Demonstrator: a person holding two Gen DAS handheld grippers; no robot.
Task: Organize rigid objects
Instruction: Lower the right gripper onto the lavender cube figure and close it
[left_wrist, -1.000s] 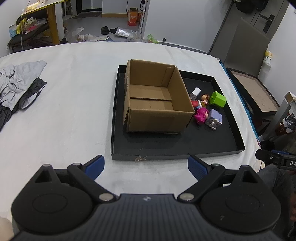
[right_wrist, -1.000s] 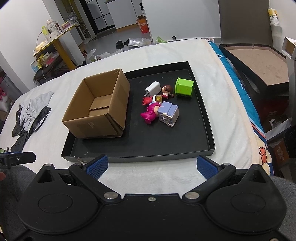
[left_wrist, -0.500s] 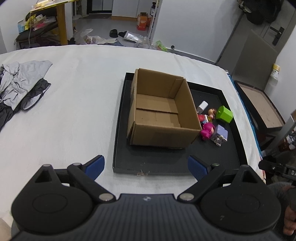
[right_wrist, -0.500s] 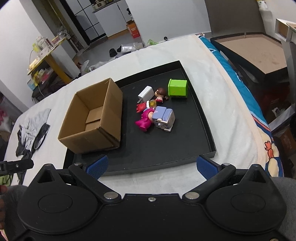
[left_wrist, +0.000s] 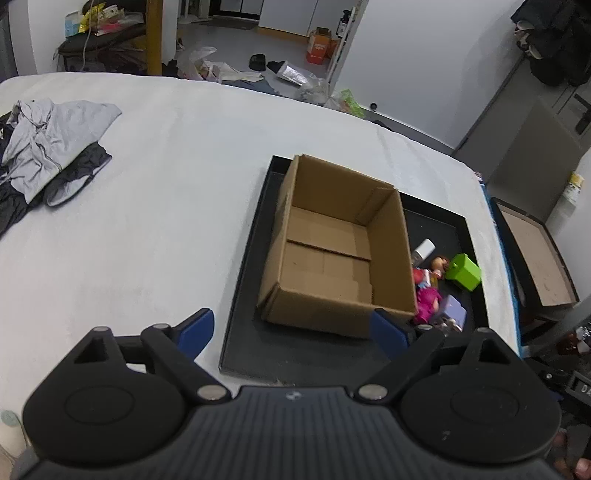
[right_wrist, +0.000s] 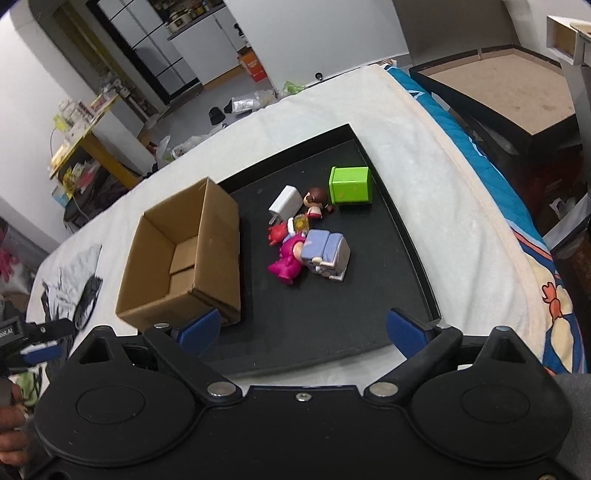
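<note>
A black tray (right_wrist: 402, 229) lies on a white bed and holds an open, empty cardboard box (right_wrist: 184, 258) on its left. To the right of the box lie a green cube (right_wrist: 351, 184), a white charger (right_wrist: 284, 205), a small brown-haired doll (right_wrist: 316, 201), a red figure (right_wrist: 277, 233), a pink toy (right_wrist: 288, 258) and a lilac block toy (right_wrist: 327, 254). In the left wrist view the box (left_wrist: 336, 254) and the toys (left_wrist: 439, 284) show too. My left gripper (left_wrist: 291, 328) and right gripper (right_wrist: 303, 328) are both open and empty, held above the tray's near edge.
A pile of grey and black clothes (left_wrist: 44, 158) lies at the far left of the bed. A second black tray with a brown bottom (right_wrist: 506, 85) stands beyond the bed's right edge. Floor clutter (left_wrist: 258, 70) lies behind the bed.
Both grippers have risen and pulled back, so the tray and box look smaller and farther. Both stay open. No object on the tray has moved.
</note>
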